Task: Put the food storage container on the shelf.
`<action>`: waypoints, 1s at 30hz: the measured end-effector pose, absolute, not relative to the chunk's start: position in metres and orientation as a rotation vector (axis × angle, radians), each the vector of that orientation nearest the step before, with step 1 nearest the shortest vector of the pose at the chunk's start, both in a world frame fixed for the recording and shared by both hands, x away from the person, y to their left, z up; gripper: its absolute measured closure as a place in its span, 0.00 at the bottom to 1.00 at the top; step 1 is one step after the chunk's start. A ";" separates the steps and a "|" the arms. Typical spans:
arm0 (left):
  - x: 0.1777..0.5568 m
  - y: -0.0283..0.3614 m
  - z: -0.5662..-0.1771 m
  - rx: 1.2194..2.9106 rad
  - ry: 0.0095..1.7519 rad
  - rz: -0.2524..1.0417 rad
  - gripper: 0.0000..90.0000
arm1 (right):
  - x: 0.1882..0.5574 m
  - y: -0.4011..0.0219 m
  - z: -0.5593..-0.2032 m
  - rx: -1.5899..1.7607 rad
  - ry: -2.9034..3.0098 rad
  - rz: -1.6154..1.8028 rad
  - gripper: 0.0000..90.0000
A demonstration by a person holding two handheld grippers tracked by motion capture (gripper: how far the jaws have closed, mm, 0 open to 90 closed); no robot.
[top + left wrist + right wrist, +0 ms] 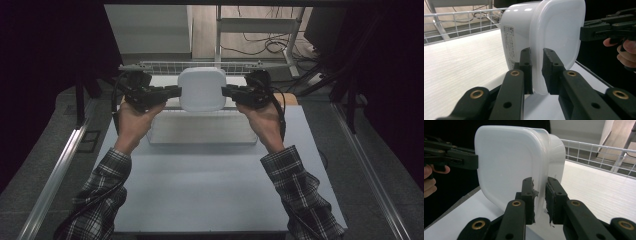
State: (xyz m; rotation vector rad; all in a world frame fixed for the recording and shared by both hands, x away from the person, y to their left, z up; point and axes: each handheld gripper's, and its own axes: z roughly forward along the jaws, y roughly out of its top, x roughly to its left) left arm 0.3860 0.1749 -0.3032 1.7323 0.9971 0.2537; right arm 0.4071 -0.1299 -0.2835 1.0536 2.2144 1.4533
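White plastic container (202,89): a lidded, rounded-square box, held up in the air between the two grippers, above the far half of the table (210,185); its lid faces the person.
Label: a printed sticker (509,37) sits on the container's side wall, text too small to read.
Left gripper (172,91): jaws clenched on the lid's rim at the container's left edge; in the left gripper view the rim sits pinched between both pads.
Right gripper (229,91): jaws clenched on the rim at the opposite edge, grasping it the same way.
Hands: each wraps a gripper body, plaid sleeves (102,192) behind.
Wire rack (200,65): a white mesh rail, just behind the container.
Grey tray (200,131): flat on the table, below the lifted container.
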 end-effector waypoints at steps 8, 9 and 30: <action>0.399 0.177 -0.309 1.713 1.031 0.227 0.84 | 0.422 -0.125 -0.285 1.101 2.236 1.439 0.84; 0.399 0.177 -0.309 1.711 1.030 0.218 0.82 | 0.423 -0.125 -0.285 1.108 2.237 1.442 0.83; 0.424 0.165 -0.310 1.727 1.051 0.259 0.63 | 0.447 -0.122 -0.294 1.211 2.238 1.476 0.65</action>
